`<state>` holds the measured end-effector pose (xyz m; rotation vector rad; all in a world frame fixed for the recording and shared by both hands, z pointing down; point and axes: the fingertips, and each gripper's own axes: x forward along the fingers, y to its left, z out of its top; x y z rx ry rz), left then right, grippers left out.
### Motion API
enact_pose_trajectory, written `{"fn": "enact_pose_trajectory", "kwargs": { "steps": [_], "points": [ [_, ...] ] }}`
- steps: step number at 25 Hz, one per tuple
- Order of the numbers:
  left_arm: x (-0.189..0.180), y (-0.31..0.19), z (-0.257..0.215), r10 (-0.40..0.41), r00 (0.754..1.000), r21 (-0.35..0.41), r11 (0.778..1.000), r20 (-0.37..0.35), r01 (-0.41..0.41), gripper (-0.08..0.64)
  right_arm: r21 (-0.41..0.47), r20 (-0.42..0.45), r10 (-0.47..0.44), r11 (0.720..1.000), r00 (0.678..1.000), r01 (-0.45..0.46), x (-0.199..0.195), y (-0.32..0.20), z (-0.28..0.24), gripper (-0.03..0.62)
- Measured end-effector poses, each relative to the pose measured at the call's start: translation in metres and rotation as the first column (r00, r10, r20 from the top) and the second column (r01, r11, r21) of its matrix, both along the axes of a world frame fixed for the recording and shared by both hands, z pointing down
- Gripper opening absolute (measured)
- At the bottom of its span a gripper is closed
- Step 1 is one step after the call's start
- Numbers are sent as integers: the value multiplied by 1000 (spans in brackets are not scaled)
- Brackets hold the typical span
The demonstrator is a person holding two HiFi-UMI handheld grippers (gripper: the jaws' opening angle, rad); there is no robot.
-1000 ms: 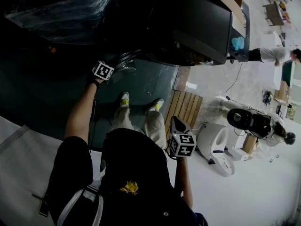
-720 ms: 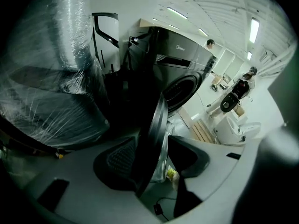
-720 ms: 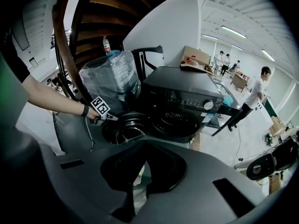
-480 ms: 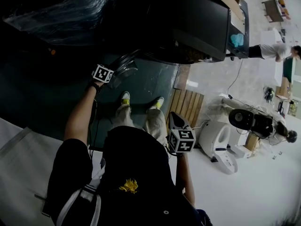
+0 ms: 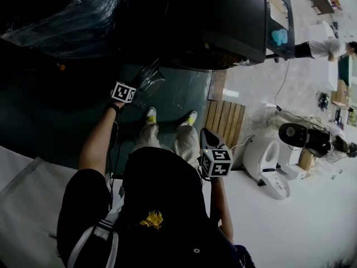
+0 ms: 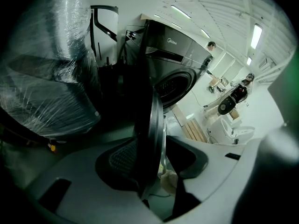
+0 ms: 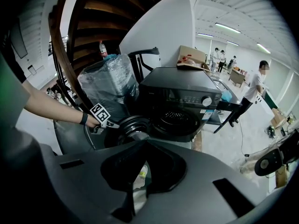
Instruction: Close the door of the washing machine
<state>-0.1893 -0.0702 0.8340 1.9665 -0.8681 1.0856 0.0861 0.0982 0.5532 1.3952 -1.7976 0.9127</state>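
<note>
The dark washing machine (image 5: 223,21) (image 7: 182,101) stands with its round door (image 5: 149,78) (image 7: 128,125) swung open. In the left gripper view the door's rim (image 6: 154,125) runs edge-on between my left gripper's (image 6: 156,164) jaws. Those jaws have just been closing and now hold the rim. My left gripper (image 5: 135,95) sits at the door's outer edge, far from the drum opening (image 6: 175,85). My right gripper (image 5: 207,137) (image 7: 135,181) hangs by my right leg, shut on nothing and well short of the machine.
A plastic-wrapped bundle (image 5: 67,21) (image 7: 105,78) stands left of the machine. My feet (image 5: 167,119) are on a green mat (image 5: 44,116). A slatted wooden board (image 5: 226,119) and a white appliance (image 5: 268,161) lie to the right. A person in white (image 7: 257,85) stands beyond.
My left gripper and the door's edge have shifted slightly down the head view. The right gripper has kept still.
</note>
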Motion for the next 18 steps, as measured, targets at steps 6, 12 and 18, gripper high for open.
{"fn": "enact_pose_trajectory", "kwargs": {
  "steps": [6, 12, 18],
  "points": [
    [15, 17, -1, 69, 997, -18, 997, 34, -69, 199, 2, 10, 26, 1000, 1000, -26, 11, 7, 5, 26],
    [39, 31, 10, 69, 996, 4, 998, 49, -69, 204, 12, 35, 44, 999, 998, -45, 18, 5, 11, 26],
    [54, 43, 5, -64, 998, -25, 998, -24, 64, 204, 24, 39, 45, 999, 998, -46, 15, 6, 12, 26]
  ]
}}
